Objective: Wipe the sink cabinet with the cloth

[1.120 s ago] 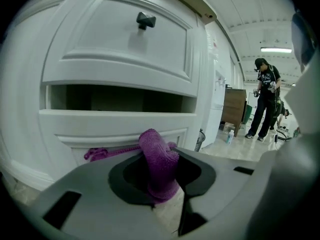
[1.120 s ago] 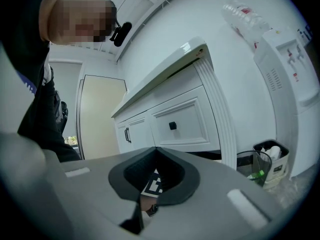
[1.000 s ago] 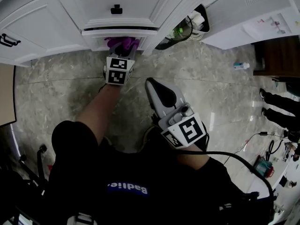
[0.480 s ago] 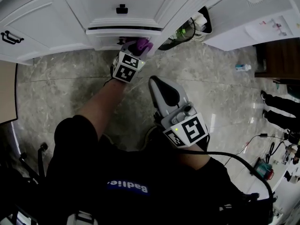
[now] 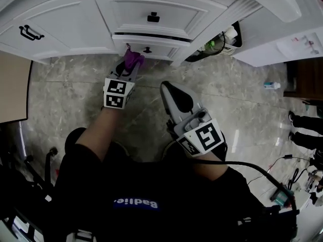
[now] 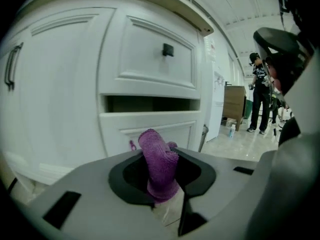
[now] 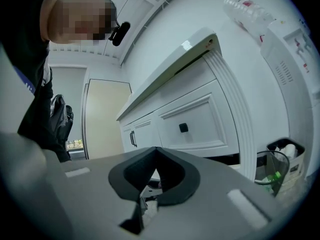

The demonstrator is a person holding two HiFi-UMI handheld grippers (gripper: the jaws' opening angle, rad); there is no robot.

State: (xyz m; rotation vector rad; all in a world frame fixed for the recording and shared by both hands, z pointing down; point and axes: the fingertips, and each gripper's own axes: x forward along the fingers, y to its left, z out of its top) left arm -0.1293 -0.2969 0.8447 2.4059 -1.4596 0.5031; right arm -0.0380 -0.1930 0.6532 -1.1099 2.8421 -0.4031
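**Q:** Which gripper has the cloth (image 6: 159, 166), and where's the cabinet from it?

**A:** The left gripper (image 5: 127, 70). Its jaws are clamped on the purple cloth, which sticks out lengthwise past the tips. The sink cabinet (image 5: 75, 19) is dead ahead, with the lower drawer front (image 6: 150, 121) nearest. I honestly can't tell if the cloth is touching it. The right gripper (image 5: 173, 96) hangs back with its jaws together and nothing in them, so the left is way closer.

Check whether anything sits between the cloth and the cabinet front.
Nothing visible does. The purple cloth, clamped in the left gripper, faces the lower drawer front directly, with no object between them.
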